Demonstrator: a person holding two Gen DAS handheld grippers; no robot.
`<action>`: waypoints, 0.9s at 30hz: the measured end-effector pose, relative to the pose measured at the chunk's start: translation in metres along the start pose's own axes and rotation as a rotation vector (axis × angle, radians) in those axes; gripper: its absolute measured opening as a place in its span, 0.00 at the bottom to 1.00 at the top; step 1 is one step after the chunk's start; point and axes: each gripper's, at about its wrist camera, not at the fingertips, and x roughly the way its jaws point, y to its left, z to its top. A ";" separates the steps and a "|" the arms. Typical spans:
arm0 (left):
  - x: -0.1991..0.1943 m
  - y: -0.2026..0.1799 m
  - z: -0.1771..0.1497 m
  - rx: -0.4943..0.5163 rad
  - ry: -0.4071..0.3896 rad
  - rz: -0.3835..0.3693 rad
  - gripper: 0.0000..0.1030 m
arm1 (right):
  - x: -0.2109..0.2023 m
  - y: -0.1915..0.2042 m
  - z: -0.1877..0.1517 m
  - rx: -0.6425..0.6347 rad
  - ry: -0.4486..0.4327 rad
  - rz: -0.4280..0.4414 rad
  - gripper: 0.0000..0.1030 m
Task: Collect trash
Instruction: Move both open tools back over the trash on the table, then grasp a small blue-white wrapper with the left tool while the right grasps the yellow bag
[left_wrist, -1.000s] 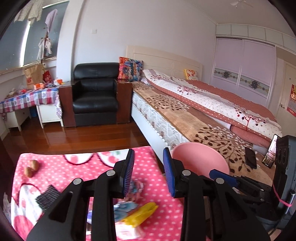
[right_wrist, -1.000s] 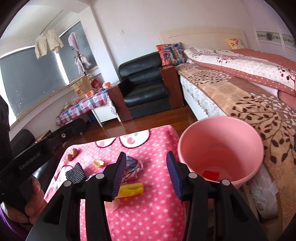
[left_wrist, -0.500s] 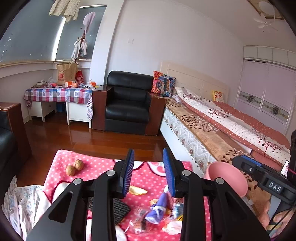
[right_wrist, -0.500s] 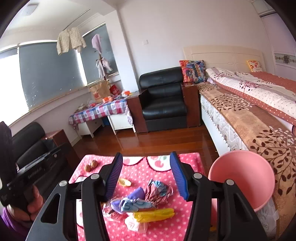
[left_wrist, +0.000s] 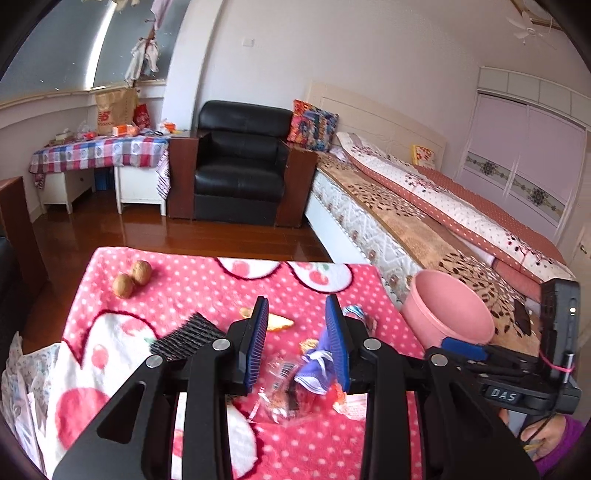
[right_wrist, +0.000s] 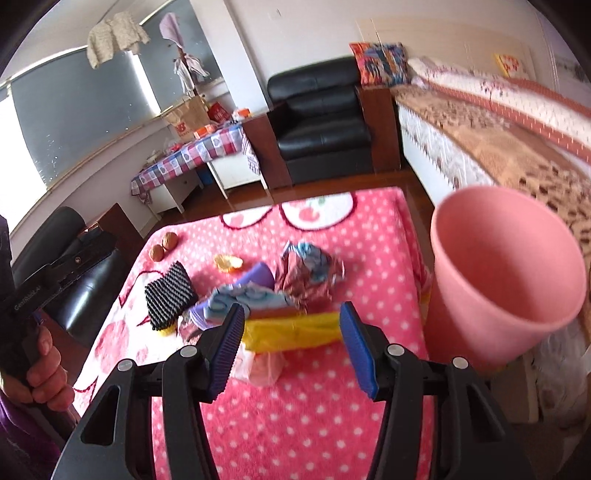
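right gripper (right_wrist: 291, 343) fingers spread, empty, now lowering over yellow wrapper (right_wrist: 291, 330) | left gripper (left_wrist: 295, 347) fingers parted, empty, shifting above trash pile (left_wrist: 306, 376) | pile lying left of pink bin (right_wrist: 506, 273) | grasp pending

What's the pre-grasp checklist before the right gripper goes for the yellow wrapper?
1. Right gripper has nothing in it, jaws apart: ok.
2. Yellow wrapper lines up between the fingers: ok, it lies on the table ahead of them, not yet touched.
3. Wrapper free of other trash: not ok, the blue wrapper and the foil wrapper lie against or over its far edge.
4. Pink bin within view, mouth open: ok, it stands beside the table's right edge.
5. Left gripper out of the way: cannot tell; it is open and hovers over the same pile.
6. Picture sharp enough to aim: not ok, the pile is motion-blurred.
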 end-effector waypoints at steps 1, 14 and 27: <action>0.003 -0.003 -0.002 0.002 0.013 -0.020 0.31 | 0.001 -0.001 -0.003 -0.004 0.002 0.006 0.52; 0.067 -0.051 -0.034 0.113 0.188 -0.076 0.31 | 0.004 -0.009 -0.024 -0.031 0.022 0.023 0.52; 0.064 -0.039 -0.033 0.061 0.181 -0.124 0.06 | 0.009 -0.020 -0.020 0.094 0.089 0.107 0.52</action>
